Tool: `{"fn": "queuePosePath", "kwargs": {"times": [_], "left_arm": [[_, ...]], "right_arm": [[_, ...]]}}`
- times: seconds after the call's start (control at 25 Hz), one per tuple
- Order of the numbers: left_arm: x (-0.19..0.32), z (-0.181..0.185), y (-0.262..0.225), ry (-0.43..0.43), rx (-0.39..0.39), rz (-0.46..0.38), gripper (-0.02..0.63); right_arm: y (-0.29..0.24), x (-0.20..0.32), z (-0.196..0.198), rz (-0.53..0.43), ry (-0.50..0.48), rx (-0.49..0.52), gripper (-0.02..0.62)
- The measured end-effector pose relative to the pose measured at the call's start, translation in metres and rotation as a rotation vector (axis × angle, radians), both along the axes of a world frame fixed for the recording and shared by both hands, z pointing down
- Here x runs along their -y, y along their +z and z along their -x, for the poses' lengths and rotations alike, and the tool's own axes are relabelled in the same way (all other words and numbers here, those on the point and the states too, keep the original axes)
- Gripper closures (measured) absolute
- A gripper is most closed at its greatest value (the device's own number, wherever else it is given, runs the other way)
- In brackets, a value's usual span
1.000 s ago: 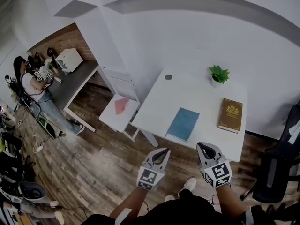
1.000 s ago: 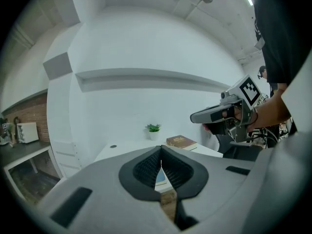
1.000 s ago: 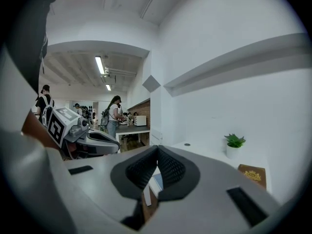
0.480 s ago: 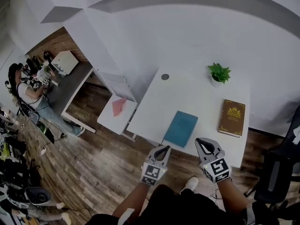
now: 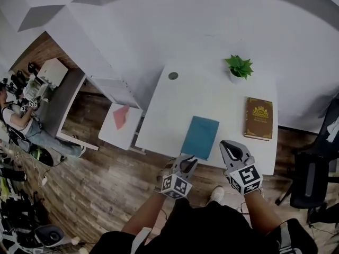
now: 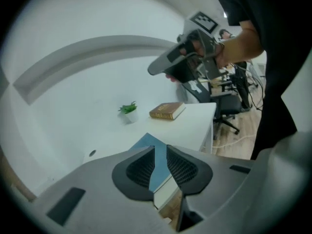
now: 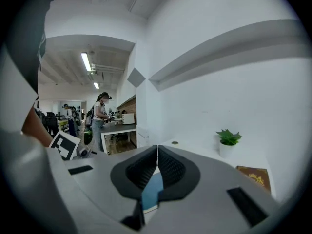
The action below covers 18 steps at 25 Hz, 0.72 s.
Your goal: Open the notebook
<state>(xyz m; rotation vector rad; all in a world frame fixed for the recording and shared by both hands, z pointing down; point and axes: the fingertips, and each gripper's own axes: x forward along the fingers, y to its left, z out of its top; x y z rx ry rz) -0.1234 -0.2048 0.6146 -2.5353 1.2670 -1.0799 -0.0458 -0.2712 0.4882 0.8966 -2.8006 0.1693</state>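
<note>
A closed blue notebook (image 5: 200, 137) lies flat near the front edge of the white table (image 5: 212, 97). My left gripper (image 5: 185, 164) hovers just short of the notebook's near left corner. Its jaws have just been opening and now stand slightly apart with nothing between them. In the left gripper view the left gripper (image 6: 161, 147) looks along the notebook (image 6: 146, 141), whose cover shows through the gap. My right gripper (image 5: 231, 148) is at the table's front edge, right of the notebook, its tips together. In the right gripper view the right gripper (image 7: 157, 147) has the notebook (image 7: 152, 186) beyond it.
A brown hardback book (image 5: 259, 118) lies at the table's right side and a small potted plant (image 5: 238, 67) stands at the back. A low white side table (image 5: 121, 121) is to the left, an office chair (image 5: 310, 179) to the right. People work at a far desk (image 5: 58, 97).
Both grippers have moved in toward the table's front edge. The left gripper has dropped and rolled, and its jaws have parted. The right gripper's jaws look the same.
</note>
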Motion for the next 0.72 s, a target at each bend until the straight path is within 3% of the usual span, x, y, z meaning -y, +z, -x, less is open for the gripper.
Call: {"fn": "queuePosePath", "kwargs": {"times": [0.2, 0.48, 0.72], "left_arm": [[0.003, -0.013, 0.033, 0.178, 0.171, 0.027, 0.531], [0.013, -0.029, 0.074, 0.356, 0.416, 0.025, 0.531], [0.015, -0.042, 0.103, 0.469, 0.468, 0.086, 0.504]], "right_arm": [[0.0, 0.008, -0.003, 0.007, 0.074, 0.005, 0.592], [0.01, 0.011, -0.024, 0.033, 0.171, -0.007, 0.592], [0.017, 0.007, -0.042, 0.047, 0.238, -0.017, 0.592]]}}
